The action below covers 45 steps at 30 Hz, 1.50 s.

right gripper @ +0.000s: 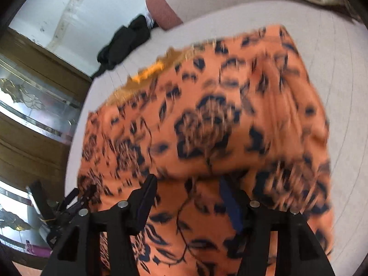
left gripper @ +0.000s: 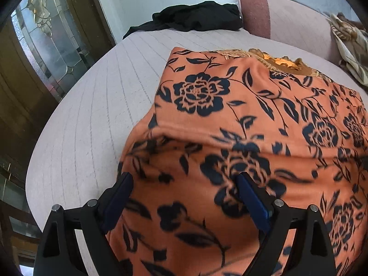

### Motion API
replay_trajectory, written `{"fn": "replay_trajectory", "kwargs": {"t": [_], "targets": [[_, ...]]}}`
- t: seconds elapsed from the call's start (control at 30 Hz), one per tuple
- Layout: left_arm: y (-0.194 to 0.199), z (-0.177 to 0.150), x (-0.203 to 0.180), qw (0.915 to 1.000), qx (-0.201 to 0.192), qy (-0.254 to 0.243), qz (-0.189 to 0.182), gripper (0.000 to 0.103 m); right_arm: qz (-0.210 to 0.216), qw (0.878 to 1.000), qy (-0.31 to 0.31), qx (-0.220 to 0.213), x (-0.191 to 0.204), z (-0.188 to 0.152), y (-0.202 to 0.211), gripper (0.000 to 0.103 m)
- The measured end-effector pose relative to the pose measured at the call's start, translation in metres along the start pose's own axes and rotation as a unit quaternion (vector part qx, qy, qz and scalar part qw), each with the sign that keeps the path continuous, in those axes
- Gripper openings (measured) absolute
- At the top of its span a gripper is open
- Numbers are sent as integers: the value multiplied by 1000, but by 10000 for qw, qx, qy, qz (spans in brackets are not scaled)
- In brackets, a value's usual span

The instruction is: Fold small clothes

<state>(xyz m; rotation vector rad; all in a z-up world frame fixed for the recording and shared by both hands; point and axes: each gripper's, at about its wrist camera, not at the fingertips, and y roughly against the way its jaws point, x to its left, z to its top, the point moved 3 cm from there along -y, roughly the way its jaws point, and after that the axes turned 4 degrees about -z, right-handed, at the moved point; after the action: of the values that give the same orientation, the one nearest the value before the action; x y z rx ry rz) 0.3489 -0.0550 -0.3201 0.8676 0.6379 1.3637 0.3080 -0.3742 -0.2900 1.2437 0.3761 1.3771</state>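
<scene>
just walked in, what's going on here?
A person is folding clothes on a bed with a handheld gripper in each hand. The current piece is an orange floral garment, lying with its near part folded up over the rest. Both the left gripper and the right gripper are over its near end with fingers open, pressing on nothing. The right wrist view is motion-blurred. A black garment lies crumpled at the far end of the bed, by a pink bolster.

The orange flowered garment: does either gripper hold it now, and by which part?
Neither: the left gripper and right gripper stand open over the orange garment.
</scene>
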Motion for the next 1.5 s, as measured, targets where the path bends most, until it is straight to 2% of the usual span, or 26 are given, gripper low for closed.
{"fn": "replay_trajectory", "kwargs": {"t": [0.07,0.2,0.33,0.47,0.57,0.67,0.8,1.0,1.13,1.27,1.33,1.43,1.47,1.5], "targets": [[7,-8,1,9999,-20,33,-104,92,-124,9995,143,-270,4,-14,5,61],[24,-29,-4,9994,-85,-176,-271,92,25,9993,20,-359,0,-33,16,61],[35,-48,-13,9981,-100,-510,-334,92,213,9991,-279,-240,-14,-51,24,60],[47,-62,-12,9974,-101,-593,-405,92,255,9992,-238,-193,-19,-74,39,60],[63,-67,1,9975,-337,-455,-429,92,134,9996,-54,-233,-20,-95,53,57],[81,-71,21,9977,-581,-206,-288,92,79,9990,85,-437,-24,-115,76,57],[92,-82,48,9985,-425,39,-357,92,-15,9980,4,-631,-46,-129,109,58],[108,-109,60,9972,-113,236,-702,92,-134,9985,-351,-394,-82,-138,128,58],[115,-120,60,9980,61,135,-617,92,-82,9979,-639,29,-106,-157,126,58],[118,-125,58,9980,209,163,-568,92,126,9950,-908,390,-112,-179,117,58],[122,-125,55,9982,219,139,-537,92,-67,9943,-926,521,-110,-188,108,58],[126,-124,52,9987,227,43,-459,92,-405,9932,-995,446,-108,-194,97,59],[128,-124,52,9988,220,21,-444,92,-480,9927,-1042,373,-107,-196,96,55],[130,-124,53,9988,210,12,-439,92,-694,9926,-927,356,-104,-196,96,43]]}}
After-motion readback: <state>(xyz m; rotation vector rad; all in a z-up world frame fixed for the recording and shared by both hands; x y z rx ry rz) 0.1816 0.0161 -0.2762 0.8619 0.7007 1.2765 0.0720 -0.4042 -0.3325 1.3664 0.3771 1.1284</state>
